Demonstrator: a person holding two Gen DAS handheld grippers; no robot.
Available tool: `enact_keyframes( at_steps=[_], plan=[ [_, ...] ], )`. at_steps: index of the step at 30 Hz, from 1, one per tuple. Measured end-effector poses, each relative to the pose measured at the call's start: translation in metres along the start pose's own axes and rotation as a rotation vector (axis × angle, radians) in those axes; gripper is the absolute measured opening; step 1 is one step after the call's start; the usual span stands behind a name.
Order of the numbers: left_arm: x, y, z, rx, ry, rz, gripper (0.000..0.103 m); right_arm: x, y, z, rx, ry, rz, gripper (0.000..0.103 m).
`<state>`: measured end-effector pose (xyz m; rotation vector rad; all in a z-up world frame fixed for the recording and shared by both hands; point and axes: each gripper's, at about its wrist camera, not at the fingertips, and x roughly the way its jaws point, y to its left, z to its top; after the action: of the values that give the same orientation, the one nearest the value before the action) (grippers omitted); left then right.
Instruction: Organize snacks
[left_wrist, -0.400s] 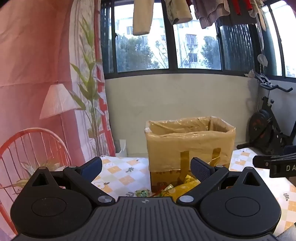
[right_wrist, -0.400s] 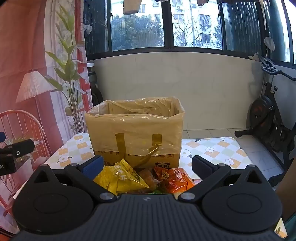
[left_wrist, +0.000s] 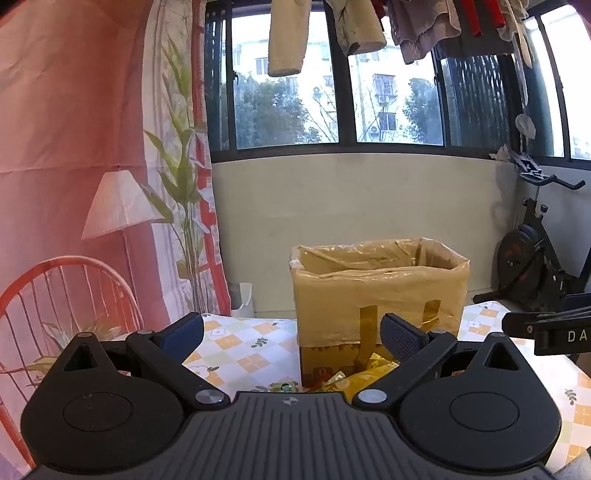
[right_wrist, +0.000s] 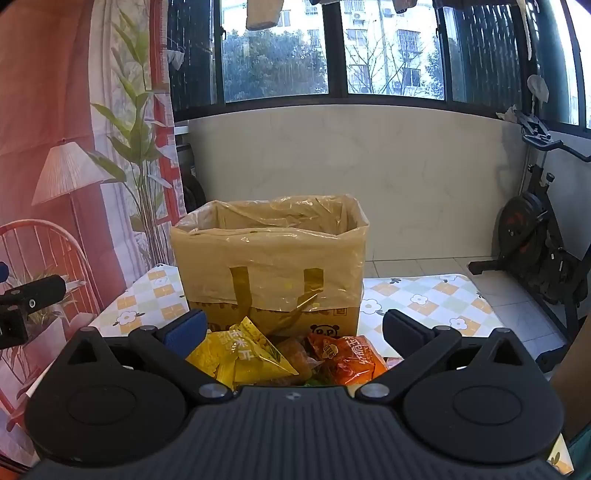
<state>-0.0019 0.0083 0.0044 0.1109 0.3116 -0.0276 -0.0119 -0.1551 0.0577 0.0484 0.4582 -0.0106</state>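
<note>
A cardboard box lined with a yellow plastic bag (right_wrist: 269, 266) stands open on the checked tablecloth (right_wrist: 424, 299); it also shows in the left wrist view (left_wrist: 376, 291). Snack packets lie in front of it: a yellow packet (right_wrist: 243, 354), an orange packet (right_wrist: 347, 356) and a brown one between them. In the left wrist view only yellow packet corners (left_wrist: 362, 376) show. My right gripper (right_wrist: 294, 330) is open and empty, above the packets. My left gripper (left_wrist: 291, 334) is open and empty, left of the box.
The table (left_wrist: 236, 350) has a flower-check cloth. An exercise bike (right_wrist: 535, 236) stands on the right by the wall. A printed backdrop with a lamp and red chair (left_wrist: 74, 221) hangs on the left. The right gripper's body (left_wrist: 554, 328) shows at the left view's right edge.
</note>
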Motion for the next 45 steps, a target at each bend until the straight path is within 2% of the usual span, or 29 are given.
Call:
enact_keyframes(
  at_steps=[45],
  plan=[
    [-0.0037, -0.0056, -0.006, 0.001, -0.012, 0.013, 0.102, -0.0032, 0.0045, 0.0036, -0.006, -0.006, -0.005, 0.103]
  ],
)
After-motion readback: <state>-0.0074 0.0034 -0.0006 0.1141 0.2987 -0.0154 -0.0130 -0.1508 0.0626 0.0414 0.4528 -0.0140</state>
